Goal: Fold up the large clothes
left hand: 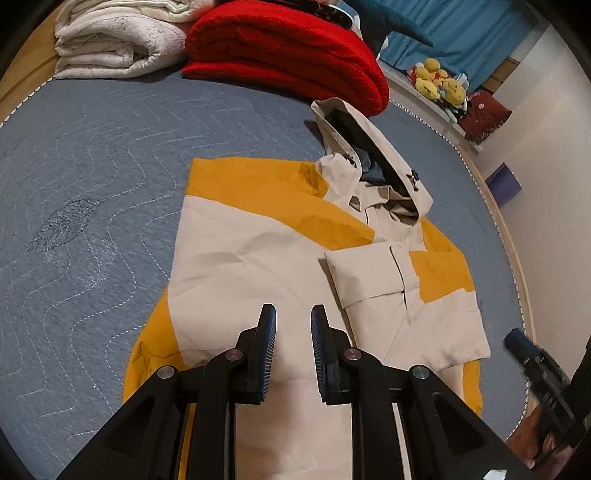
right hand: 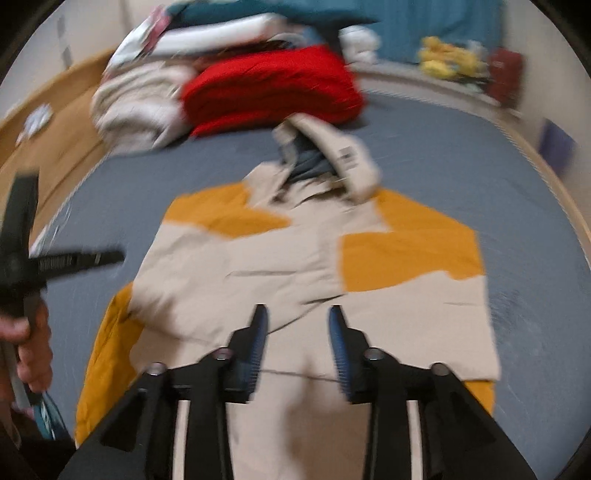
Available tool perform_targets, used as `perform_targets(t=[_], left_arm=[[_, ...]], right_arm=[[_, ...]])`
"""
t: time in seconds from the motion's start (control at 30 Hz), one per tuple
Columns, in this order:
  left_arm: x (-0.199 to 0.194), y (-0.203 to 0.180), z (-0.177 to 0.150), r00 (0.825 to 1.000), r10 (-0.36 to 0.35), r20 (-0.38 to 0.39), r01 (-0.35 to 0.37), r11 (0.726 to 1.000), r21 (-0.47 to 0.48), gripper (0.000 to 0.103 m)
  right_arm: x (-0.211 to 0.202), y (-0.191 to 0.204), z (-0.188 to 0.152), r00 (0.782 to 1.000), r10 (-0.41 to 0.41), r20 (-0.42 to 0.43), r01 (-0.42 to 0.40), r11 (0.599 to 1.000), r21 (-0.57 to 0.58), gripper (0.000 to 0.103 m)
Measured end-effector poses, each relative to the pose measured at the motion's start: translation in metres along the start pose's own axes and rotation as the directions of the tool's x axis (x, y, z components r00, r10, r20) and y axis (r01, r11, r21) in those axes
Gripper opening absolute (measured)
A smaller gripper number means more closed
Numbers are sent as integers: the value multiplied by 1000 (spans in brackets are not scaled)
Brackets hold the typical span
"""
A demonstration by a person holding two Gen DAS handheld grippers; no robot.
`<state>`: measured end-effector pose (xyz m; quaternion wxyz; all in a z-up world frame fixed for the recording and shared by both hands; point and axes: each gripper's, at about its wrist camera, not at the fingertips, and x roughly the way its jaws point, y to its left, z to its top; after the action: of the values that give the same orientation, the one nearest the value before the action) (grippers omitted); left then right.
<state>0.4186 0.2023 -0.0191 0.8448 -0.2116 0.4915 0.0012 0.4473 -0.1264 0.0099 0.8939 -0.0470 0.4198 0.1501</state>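
Observation:
A beige and mustard-yellow hooded jacket [left hand: 258,258] [right hand: 258,258] lies flat on the grey-blue quilted cover [left hand: 92,184], hood [left hand: 384,166] pointing away. A beige sleeve [left hand: 369,273] is folded across its chest. My left gripper [left hand: 293,310] hovers over the jacket's lower part, jaws slightly apart with only cloth showing behind the gap. My right gripper [right hand: 297,310] is over the lower middle of the jacket, open, with nothing between its fingers. In the blurred right wrist view a hand [right hand: 33,343] holds the left gripper [right hand: 55,260] at the left edge. The right gripper [left hand: 532,358] shows at the left wrist view's right edge.
A folded red blanket [left hand: 288,51] and a folded white blanket [left hand: 118,40] lie at the far end of the cover. Yellow plush toys [left hand: 439,83] sit on a ledge by a teal curtain [left hand: 461,26]. A wooden edge [right hand: 55,122] runs along the left.

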Motion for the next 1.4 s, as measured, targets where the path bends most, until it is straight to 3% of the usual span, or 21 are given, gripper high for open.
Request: perform_targets(t=[0.1, 0.2, 0.33, 0.47, 0.63, 0.77, 0.93, 1.07, 1.4], left_arm=[[6, -5, -3, 1000, 15, -7, -14, 1000, 22, 17], [11, -9, -3, 1000, 24, -13, -23, 999, 34, 17], [16, -8, -4, 999, 31, -18, -31, 999, 30, 17], [19, -7, -5, 999, 44, -23, -44, 998, 40, 17], [20, -6, -6, 998, 51, -25, -50, 998, 43, 17], [26, -8, -8, 998, 45, -43, -43, 998, 49, 17], [36, -17, -12, 997, 27, -70, -23, 998, 55, 17], [41, -23, -13, 997, 9, -83, -5, 999, 47, 17], [26, -10, -5, 998, -12, -61, 13, 1000, 16, 17]], right_arm=[[8, -20, 5, 998, -57, 16, 56, 997, 55, 42], [14, -27, 10, 999, -47, 22, 46, 998, 40, 42], [7, -22, 18, 975, -158, 158, 172, 982, -79, 42], [0, -30, 26, 964, -145, 223, 160, 986, -52, 42], [20, -52, 28, 991, -63, 120, 57, 997, 53, 42], [59, -69, 16, 999, 41, -36, -32, 978, 208, 42], [103, -66, -4, 964, 219, -152, -147, 912, 382, 43], [123, -49, -13, 935, 304, -180, -203, 879, 432, 43], [167, -27, -25, 905, 375, -200, -238, 838, 491, 43]])
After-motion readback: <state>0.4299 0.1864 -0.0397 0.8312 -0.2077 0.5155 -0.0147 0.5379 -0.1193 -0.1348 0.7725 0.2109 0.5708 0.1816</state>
